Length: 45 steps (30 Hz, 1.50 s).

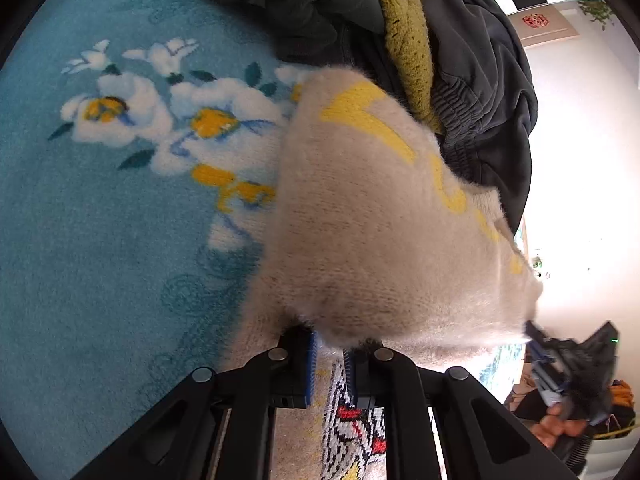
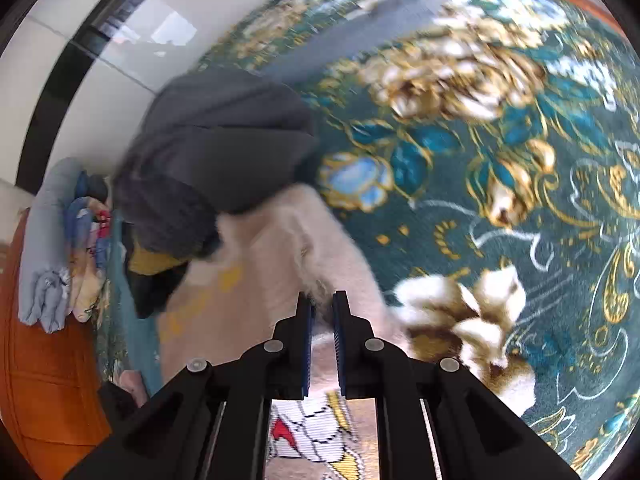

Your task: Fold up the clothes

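The left gripper [image 1: 330, 354] is pinching an edge of the fluffy cream sweater [image 1: 372, 232], its two blue pads nearly together with the furry knit squeezed between them. The right gripper [image 2: 322, 318] is doing the same on another edge of the same sweater [image 2: 280, 280]; the gap between its pads is narrow and the fuzzy hem is sitting inside it. In the left view the right gripper [image 1: 560, 364] is also showing at the far corner of the garment, with the person's hand [image 1: 560, 426] behind it, so the sweater is hanging stretched between the two grippers above the floral blanket [image 1: 100, 220], and its yellow lettering [image 1: 372, 120] is facing the left camera.

Beyond the sweater, a pile of unfolded clothes is lying close by: a dark grey garment [image 1: 480, 80] with an elastic waistband and a mustard knit piece [image 1: 408, 48] tucked in it. At the far left of the right view, a stack of pale blue and patterned fabric [image 2: 52, 248] is resting on an orange surface [image 2: 44, 380].

In my judgement, the step is spreading or bringing over the sweater. To do it well, both grippers should be keeping equal tension and the same height, so the edge is staying straight. The fluffy knit may slip from the pads, so the pull should be gentle, and the sweater should be landing clear of the dark pile.
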Each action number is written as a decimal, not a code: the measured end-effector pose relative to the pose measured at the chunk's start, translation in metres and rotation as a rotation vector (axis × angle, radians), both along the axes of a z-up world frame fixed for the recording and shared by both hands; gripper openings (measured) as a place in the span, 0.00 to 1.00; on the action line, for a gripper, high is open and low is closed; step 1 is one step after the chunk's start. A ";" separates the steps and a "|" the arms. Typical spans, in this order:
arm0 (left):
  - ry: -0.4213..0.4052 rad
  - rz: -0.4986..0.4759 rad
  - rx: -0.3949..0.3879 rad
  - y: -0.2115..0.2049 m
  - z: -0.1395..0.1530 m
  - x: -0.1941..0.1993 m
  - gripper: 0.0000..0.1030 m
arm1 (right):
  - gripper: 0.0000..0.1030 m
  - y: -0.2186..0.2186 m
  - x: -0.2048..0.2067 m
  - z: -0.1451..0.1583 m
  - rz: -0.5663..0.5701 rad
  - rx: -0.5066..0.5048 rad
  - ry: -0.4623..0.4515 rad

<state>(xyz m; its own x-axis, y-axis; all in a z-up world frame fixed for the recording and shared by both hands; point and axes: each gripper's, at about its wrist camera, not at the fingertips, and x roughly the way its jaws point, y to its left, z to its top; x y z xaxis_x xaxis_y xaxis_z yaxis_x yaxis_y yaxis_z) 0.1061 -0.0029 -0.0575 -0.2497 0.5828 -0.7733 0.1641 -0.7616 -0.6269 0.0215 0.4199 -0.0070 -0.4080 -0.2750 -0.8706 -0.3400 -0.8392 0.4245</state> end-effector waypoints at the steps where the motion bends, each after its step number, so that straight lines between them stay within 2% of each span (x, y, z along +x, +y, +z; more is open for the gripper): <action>1: -0.002 -0.002 0.002 0.000 -0.001 -0.001 0.13 | 0.10 0.002 0.000 -0.008 -0.005 0.009 -0.027; 5: -0.022 -0.016 0.001 -0.001 0.002 -0.001 0.14 | 0.10 0.005 0.002 -0.030 -0.024 0.029 -0.086; 8: -0.036 -0.051 0.005 -0.004 0.007 0.000 0.13 | 0.10 0.006 0.002 -0.030 -0.024 0.019 -0.092; 10: -0.019 -0.099 0.003 -0.005 0.017 0.000 0.13 | 0.15 0.008 0.002 -0.027 -0.017 0.004 -0.094; 13: 0.033 -0.195 -0.004 -0.038 0.044 0.032 0.13 | 0.22 0.013 0.006 -0.015 -0.032 -0.003 -0.080; 16: 0.138 -0.270 -0.058 -0.046 0.066 0.036 0.13 | 0.23 0.011 0.008 0.002 -0.023 0.045 -0.040; 18: 0.201 -0.296 -0.098 -0.039 0.076 0.028 0.14 | 0.23 -0.001 0.002 0.016 0.029 0.073 -0.003; 20: 0.212 -0.293 -0.115 -0.044 0.076 0.020 0.14 | 0.25 -0.023 -0.005 0.025 0.118 0.097 0.025; 21: 0.217 -0.292 -0.123 -0.046 0.076 0.016 0.15 | 0.29 -0.034 -0.009 0.027 0.165 0.108 0.034; 23: 0.211 -0.296 -0.147 -0.040 0.075 0.010 0.15 | 0.34 -0.055 -0.016 0.025 0.245 0.114 0.038; 25: 0.194 -0.303 -0.176 -0.027 0.072 0.004 0.15 | 0.35 -0.065 -0.019 0.015 0.254 0.114 0.013; 29: 0.169 -0.326 -0.232 -0.003 0.051 -0.009 0.15 | 0.35 -0.057 -0.023 -0.015 0.166 0.100 -0.075; 33: 0.132 -0.325 -0.227 -0.001 0.039 -0.018 0.15 | 0.34 -0.045 -0.027 -0.033 0.104 0.059 -0.121; 38: 0.106 -0.320 -0.217 -0.004 0.036 -0.024 0.15 | 0.34 -0.049 -0.033 -0.035 0.148 0.094 -0.146; 41: 0.109 -0.311 -0.175 -0.014 0.049 -0.021 0.15 | 0.35 -0.044 -0.023 -0.024 0.134 0.027 -0.113; 44: 0.129 -0.310 -0.146 -0.025 0.060 -0.013 0.15 | 0.40 -0.029 0.000 -0.011 0.136 -0.037 -0.064; 45: 0.116 -0.301 -0.146 -0.033 0.059 -0.008 0.19 | 0.41 -0.022 0.008 -0.009 0.134 -0.044 -0.062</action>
